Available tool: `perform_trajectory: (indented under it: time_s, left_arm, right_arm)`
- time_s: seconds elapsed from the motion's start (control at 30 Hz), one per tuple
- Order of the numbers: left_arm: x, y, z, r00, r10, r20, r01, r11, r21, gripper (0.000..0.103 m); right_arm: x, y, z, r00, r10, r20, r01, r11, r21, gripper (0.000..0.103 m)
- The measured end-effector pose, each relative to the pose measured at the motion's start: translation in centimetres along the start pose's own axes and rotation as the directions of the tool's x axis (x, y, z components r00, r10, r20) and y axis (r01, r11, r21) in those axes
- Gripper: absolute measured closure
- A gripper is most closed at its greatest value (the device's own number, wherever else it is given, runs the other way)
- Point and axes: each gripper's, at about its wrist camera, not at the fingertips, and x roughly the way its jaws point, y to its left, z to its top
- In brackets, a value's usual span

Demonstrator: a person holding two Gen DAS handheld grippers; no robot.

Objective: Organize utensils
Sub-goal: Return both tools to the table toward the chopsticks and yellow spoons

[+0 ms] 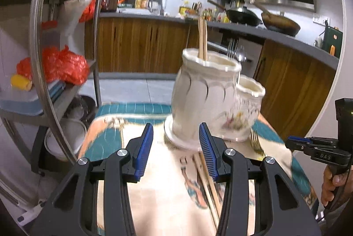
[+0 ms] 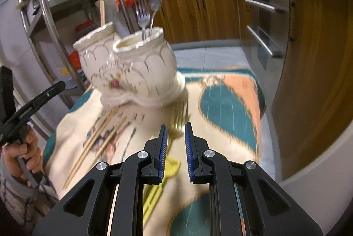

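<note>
A white ceramic double-cup utensil holder (image 1: 205, 95) stands on the patterned tablecloth; it also shows in the right wrist view (image 2: 136, 68). The taller cup holds wooden chopsticks (image 1: 202, 37); the lower cup holds a steel fork (image 2: 142, 15) and a spoon (image 2: 154, 9). Loose chopsticks (image 2: 99, 136) lie on the cloth in front of the holder. A gold fork (image 2: 179, 121) with a yellow-green handle lies under my right gripper (image 2: 175, 128), which is open above it. My left gripper (image 1: 175, 130) is open and empty just short of the holder.
A metal rack (image 1: 44, 42) with red bags and bowls stands at the left. Wooden cabinets (image 2: 198, 13) and an oven (image 2: 264, 26) lie beyond the table. The table's edge (image 2: 258, 121) drops off at the right.
</note>
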Motion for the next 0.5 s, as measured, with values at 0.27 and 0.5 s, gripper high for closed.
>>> perform_trajectory:
  time_s: [0.27, 0.5]
  left_arm:
    - [0.9, -1.0, -2.7, 0.992, -0.013, -0.124, 0.018, 0.999, 0.043, 0.060]
    - [1.8, -2.3, -4.1, 0.979, -0.015, -0.202, 0.034, 0.995, 0.092, 0.060]
  right_arm:
    - [-0.5, 1.0, -3.6, 0.994, 0.073, -0.080, -0.073, 0.997, 0.005, 0.086]
    - [-0.4, 1.6, -4.9, 0.990, 0.076, -0.120, -0.078, 0.997, -0.009, 0.086]
